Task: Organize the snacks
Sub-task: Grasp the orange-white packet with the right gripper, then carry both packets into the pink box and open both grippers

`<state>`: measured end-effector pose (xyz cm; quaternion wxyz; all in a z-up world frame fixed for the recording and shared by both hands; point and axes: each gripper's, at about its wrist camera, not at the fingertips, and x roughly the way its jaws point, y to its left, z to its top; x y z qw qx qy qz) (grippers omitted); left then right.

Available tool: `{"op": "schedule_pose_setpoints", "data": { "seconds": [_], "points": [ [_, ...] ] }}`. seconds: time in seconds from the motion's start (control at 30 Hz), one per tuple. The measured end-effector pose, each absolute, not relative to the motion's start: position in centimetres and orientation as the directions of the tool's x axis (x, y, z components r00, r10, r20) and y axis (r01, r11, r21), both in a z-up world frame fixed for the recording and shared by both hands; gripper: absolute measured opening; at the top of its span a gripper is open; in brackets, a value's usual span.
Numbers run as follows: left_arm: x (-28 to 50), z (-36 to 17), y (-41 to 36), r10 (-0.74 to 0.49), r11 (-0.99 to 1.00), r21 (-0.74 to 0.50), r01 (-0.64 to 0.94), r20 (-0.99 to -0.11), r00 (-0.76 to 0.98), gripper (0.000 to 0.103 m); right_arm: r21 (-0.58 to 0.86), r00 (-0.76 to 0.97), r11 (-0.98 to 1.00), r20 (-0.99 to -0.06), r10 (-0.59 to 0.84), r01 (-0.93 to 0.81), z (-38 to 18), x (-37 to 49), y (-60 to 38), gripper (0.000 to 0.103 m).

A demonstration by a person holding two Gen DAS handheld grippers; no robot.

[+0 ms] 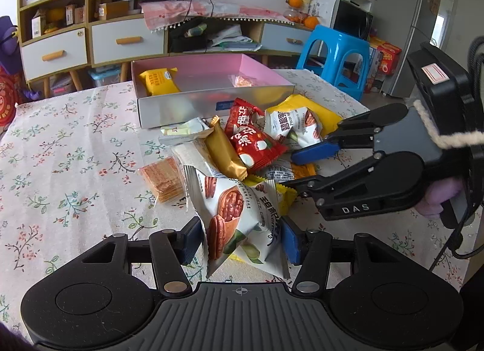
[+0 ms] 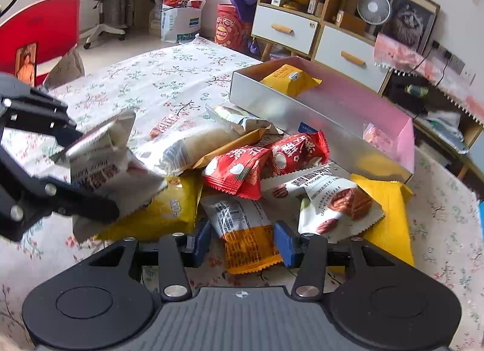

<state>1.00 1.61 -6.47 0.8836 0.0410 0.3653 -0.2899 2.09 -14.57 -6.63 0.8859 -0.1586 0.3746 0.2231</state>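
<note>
A white pecan packet [image 1: 242,218] is clamped between the blue pads of the left gripper [image 1: 240,237] at the bottom centre of the left wrist view, lifted just above the heap. The right gripper [image 2: 242,240] is seen with its jaws parted at the bottom centre of its own view, and an orange-and-white packet [image 2: 246,237] lies between the pads, not pressed. The snack pile [image 1: 251,145] is spread on the floral tablecloth [image 1: 69,154] in mid-frame. Behind it, in the upper centre, a pink-lined box [image 1: 211,103] is found, with a yellow packet [image 1: 158,80] inside at its left end.
</note>
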Motion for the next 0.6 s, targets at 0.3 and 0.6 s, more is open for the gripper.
{"op": "schedule_pose_setpoints", "data": {
  "seconds": [0.3, 0.6],
  "points": [
    [0.8, -6.5, 1.7, -0.481, 0.828, -0.135, 0.544, -0.67, 0.566, 0.052, -0.133, 0.61, 0.828, -0.741, 0.282, -0.545, -6.3, 0.9, -13.6, 0.0],
    [0.6, -5.8, 1.8, -0.489, 0.83, -0.146, 0.539, -0.657, 0.574, 0.051, -0.074, 0.615, 0.842, -0.718, 0.327, -0.535, -4.9, -0.9, -14.8, 0.0]
  ]
}}
